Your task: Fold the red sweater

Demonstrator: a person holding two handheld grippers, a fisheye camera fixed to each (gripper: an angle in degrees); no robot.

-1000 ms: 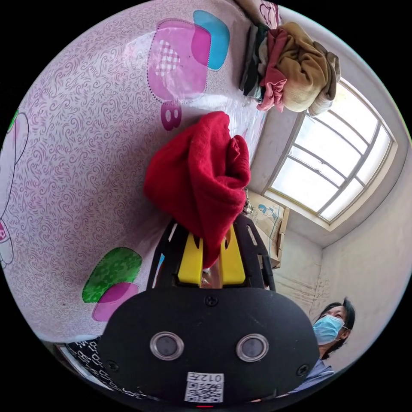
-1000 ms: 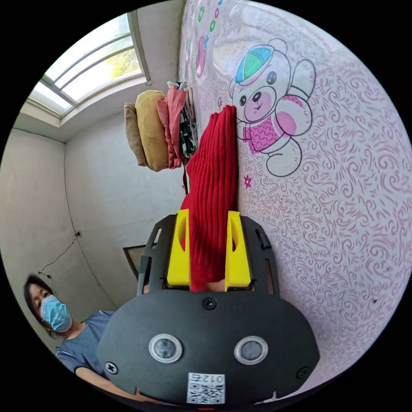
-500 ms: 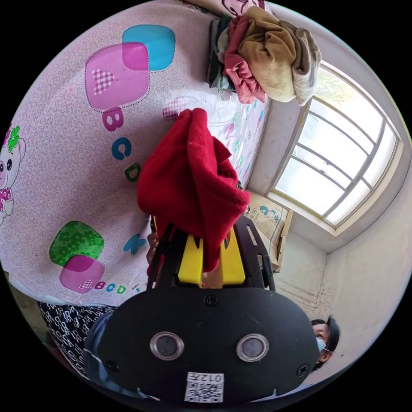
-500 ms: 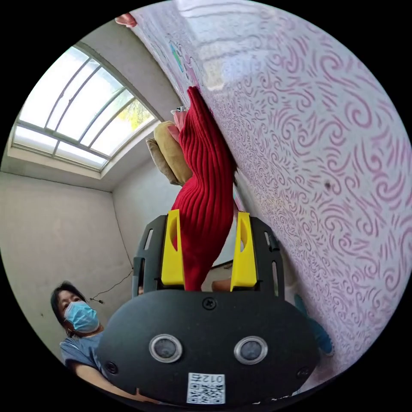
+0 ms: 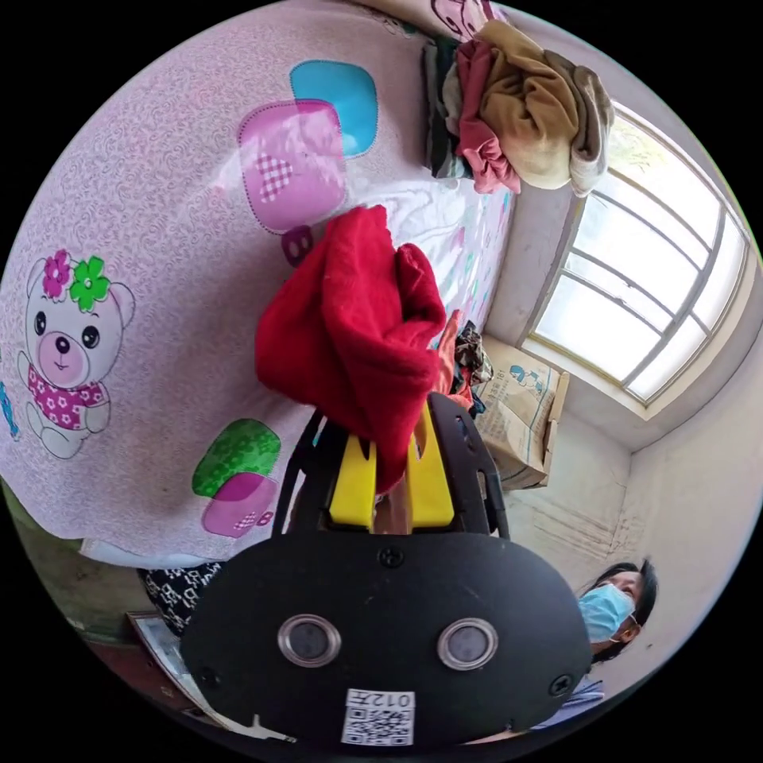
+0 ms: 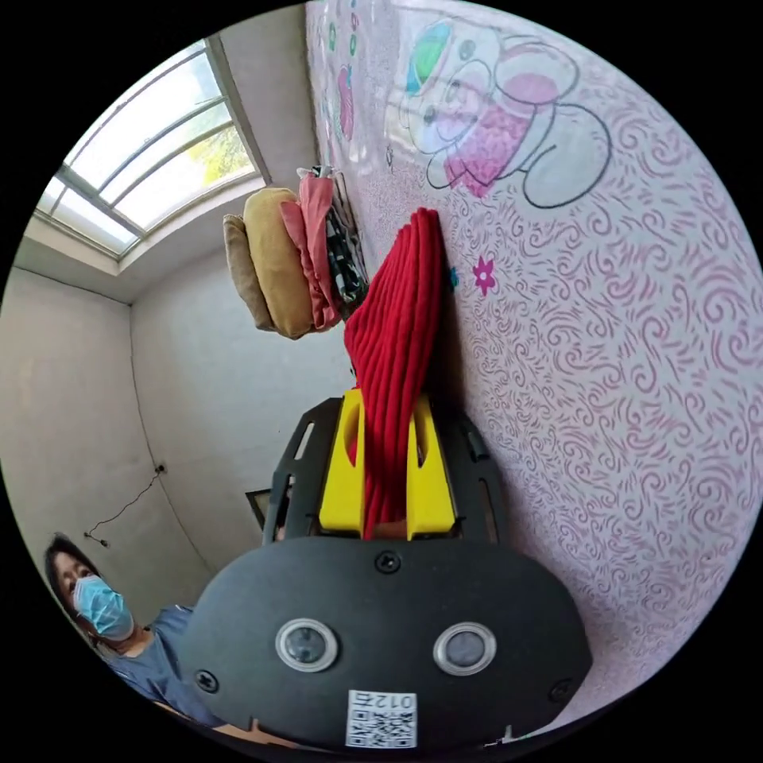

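The red sweater (image 5: 354,318) hung bunched off the patterned sheet (image 5: 143,191), its ribbed knit looking soft, light and floppy; edges seemed the best hold. The left gripper (image 5: 389,477) pinched it at six o'clock, and the right gripper (image 6: 387,477) clamped its ribbing likewise.

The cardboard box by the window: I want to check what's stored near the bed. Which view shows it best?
The left gripper view: the cardboard box stands open-sided below the window, beside the left gripper gripping the red sweater. In the right gripper view I cannot make it out.
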